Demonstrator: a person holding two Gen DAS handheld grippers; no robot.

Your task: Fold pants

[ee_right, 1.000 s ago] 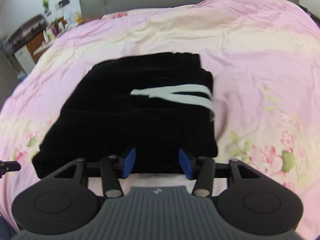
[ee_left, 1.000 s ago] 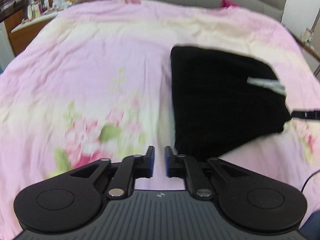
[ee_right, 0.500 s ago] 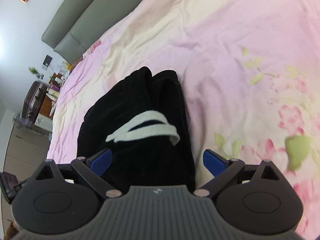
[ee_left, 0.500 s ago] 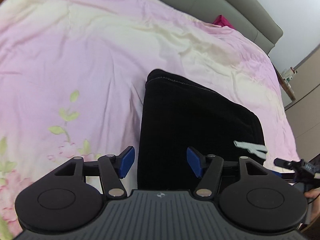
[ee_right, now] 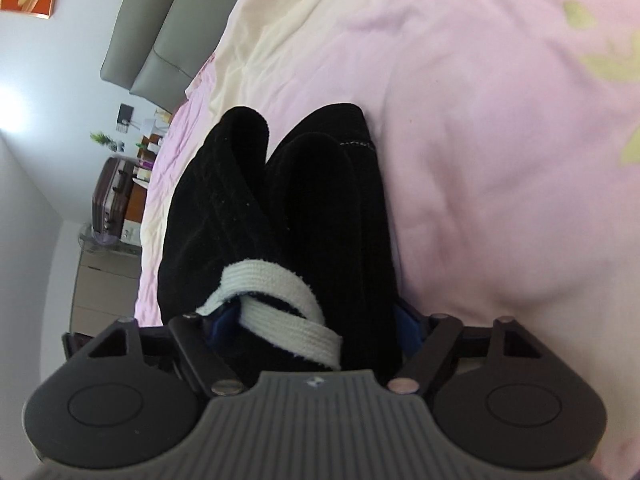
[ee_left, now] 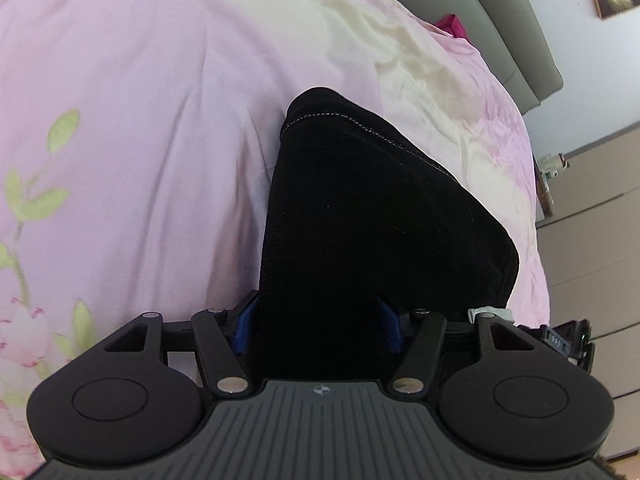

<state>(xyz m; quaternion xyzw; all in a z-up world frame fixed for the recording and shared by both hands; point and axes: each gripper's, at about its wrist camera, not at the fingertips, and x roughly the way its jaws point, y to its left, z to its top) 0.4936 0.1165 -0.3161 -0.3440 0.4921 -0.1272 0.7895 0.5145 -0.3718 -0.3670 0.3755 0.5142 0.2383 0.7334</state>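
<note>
Black pants (ee_left: 372, 216) folded into a thick bundle, lying on the bed's pink floral duvet (ee_left: 132, 140), well short of the grey headboard (ee_left: 516, 20).

My left tool (ee_left: 318, 330): fingers spread wide, straddling the near edge of the bundle, one blue pad on each side. Fabric fills the gap, but I cannot tell whether the pads are pressing yet.

My right tool (ee_right: 312, 326): also wide apart, astride the other end, where two rolled lobes of cloth show. The white drawstring (ee_right: 280, 312) loops across the fabric right at its left pad. Again, contact unclear; no pinch visible.

Why this hold: one tool at each end lets me take the whole stack of layers at once, so the fold would stay together if lifted or turned.

Judgement: folding looks nearly complete. Risk: the drawstring may snag on the pad, or the inner layers may slip if the bite is shallow.
</note>
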